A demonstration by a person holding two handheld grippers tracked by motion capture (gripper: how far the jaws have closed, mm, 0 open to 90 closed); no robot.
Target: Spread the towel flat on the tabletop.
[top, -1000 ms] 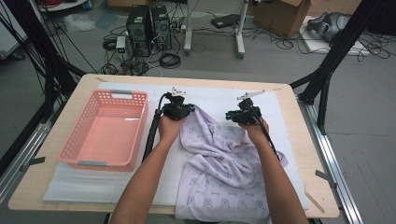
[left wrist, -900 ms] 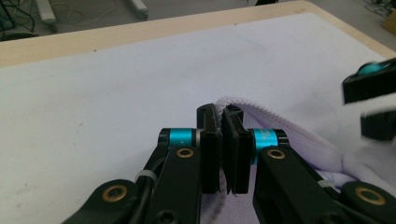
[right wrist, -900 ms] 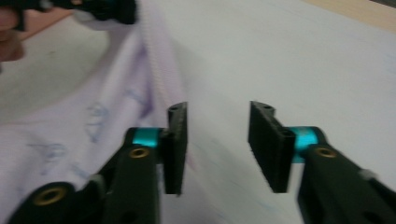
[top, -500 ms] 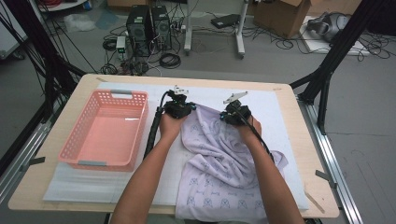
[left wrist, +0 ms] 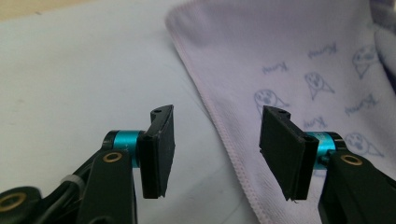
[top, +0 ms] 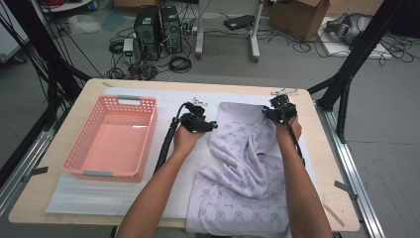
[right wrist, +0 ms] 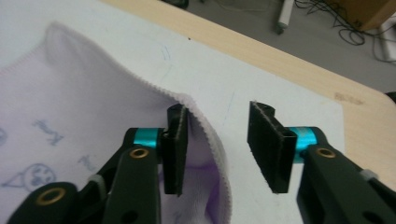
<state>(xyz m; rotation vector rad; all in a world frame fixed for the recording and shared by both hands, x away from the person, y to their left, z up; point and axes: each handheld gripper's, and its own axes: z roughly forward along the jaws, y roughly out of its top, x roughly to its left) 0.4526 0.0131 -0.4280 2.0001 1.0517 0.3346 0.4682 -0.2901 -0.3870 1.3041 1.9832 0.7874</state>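
At the near edge of the table (top: 44, 198) the lilac printed towel (top: 247, 178) hangs slightly over and lies bunched in its middle, so flattening looks only partly done: the far edge is pulled out toward the far side, while the near folds remain to be smoothed. Farther on, the left gripper (top: 210, 125) sits at the towel's far left corner; its jaws have just been opening and stand spread, the hem lying beneath them but not pinched, as the left gripper view makes plain. The right gripper (top: 277, 106) at the far right corner has likewise just been opening, its jaws spread beside the curled hem. The pink basket (top: 116, 136) waits empty on the left
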